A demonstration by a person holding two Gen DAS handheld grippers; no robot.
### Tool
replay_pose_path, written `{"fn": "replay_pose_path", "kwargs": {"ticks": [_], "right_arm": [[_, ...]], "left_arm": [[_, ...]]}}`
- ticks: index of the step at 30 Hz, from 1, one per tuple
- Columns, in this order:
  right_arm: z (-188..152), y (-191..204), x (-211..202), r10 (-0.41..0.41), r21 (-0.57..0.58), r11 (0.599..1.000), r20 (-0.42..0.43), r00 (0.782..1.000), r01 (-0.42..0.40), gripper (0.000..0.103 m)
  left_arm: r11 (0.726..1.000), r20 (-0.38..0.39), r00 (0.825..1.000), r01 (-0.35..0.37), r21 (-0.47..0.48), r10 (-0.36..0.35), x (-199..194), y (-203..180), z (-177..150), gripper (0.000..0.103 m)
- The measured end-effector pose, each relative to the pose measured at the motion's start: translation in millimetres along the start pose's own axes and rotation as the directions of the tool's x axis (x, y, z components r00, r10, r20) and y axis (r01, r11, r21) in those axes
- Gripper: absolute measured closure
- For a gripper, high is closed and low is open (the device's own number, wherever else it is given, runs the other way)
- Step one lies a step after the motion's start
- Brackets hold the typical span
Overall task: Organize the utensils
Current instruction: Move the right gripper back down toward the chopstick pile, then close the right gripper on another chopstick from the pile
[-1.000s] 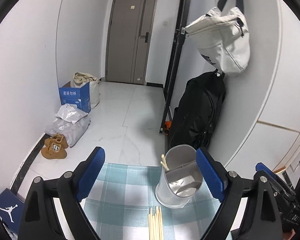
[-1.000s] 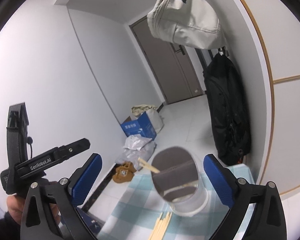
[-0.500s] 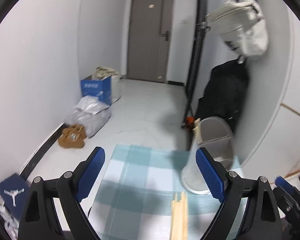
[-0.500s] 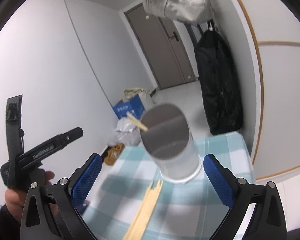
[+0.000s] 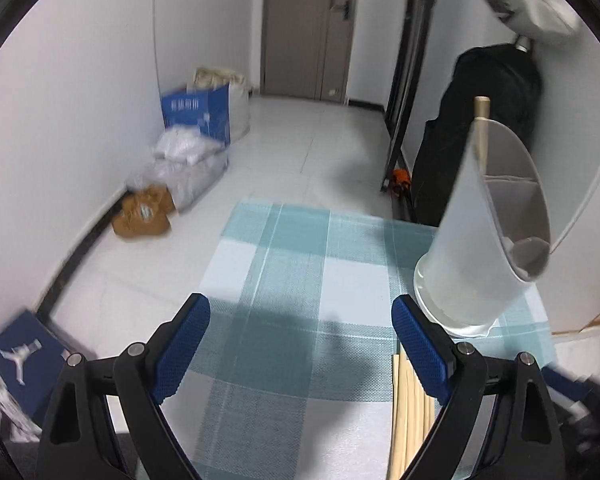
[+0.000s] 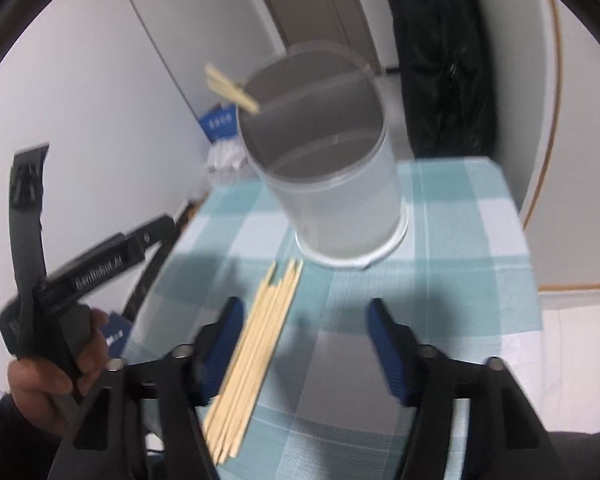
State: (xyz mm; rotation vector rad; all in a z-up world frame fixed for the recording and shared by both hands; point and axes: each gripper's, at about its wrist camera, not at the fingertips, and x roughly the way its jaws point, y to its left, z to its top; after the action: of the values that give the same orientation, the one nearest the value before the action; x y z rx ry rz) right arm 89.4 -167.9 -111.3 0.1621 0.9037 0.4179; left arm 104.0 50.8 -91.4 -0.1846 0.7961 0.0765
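- Shoe box (image 5: 18, 356), floor at far left: white jumping-figure logo on a blue lid.
- Blue carton (image 5: 198, 114) against the left wall: white characters on its side, too blurred to read; a pale bag sits behind it.
- Left gripper (image 5: 300, 344): fingers apart, nothing between the pads, hovering over the checked cloth (image 5: 300, 280). Its body (image 6: 96, 268), seen from the right wrist camera, reads "GenRobot.AI".
- Chopsticks (image 6: 256, 356): loose bundle flat on the cloth, tips just short of the holder base, running under the right gripper's left finger.
- Right gripper (image 6: 304, 344): fingers apart, empty, above the cloth just right of the bundle.
- Holder (image 6: 332, 168): translucent cylinder with inner dividers, upright near the cloth's far right edge. One wooden piece (image 6: 230, 88) sticks out over its left rim; the other compartments look empty.
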Motion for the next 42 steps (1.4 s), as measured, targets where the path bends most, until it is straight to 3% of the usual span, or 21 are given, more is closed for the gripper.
{"fn": "replay_pose_path", "kwargs": {"ticks": [4,10,12,20,31,42], "right_arm": [[-1.4,8.8,24.8,-0.026,-0.036,0.999,-0.079,0.997,0.024,0.067],[5.0,27.8,60.2,-0.055,-0.073,0.996,-0.166,0.985,0.044,0.074],[6.2,34.7,67.8,-0.064,-0.097,0.994,-0.177,0.982,0.047,0.082],[7.2,44.8,88.7,-0.200,-0.200,0.967,-0.217,0.955,0.157,0.095],[5.3,47.3,79.9,-0.259,-0.258,0.947,-0.247,0.934,0.194,0.096],[20.4,61.1,100.7,-0.323,-0.274,0.928,-0.247,0.914,0.254,0.095]], "left_arm": [[0.999,-0.020,1.000,0.012,-0.048,-0.013,5.7,14.4,3.3,0.013],[0.997,-0.054,0.999,0.003,-0.077,-0.007,23.0,30.9,1.3,0.014],[0.996,-0.069,0.998,-0.010,-0.089,0.004,27.7,35.0,1.2,0.014],[0.994,-0.088,0.996,0.007,-0.111,-0.017,37.4,46.2,3.0,0.013],[0.985,-0.120,0.991,0.039,-0.165,-0.060,40.7,55.6,6.2,0.014],[0.975,-0.160,0.986,0.005,-0.222,-0.042,48.4,68.3,5.7,0.014]]}}
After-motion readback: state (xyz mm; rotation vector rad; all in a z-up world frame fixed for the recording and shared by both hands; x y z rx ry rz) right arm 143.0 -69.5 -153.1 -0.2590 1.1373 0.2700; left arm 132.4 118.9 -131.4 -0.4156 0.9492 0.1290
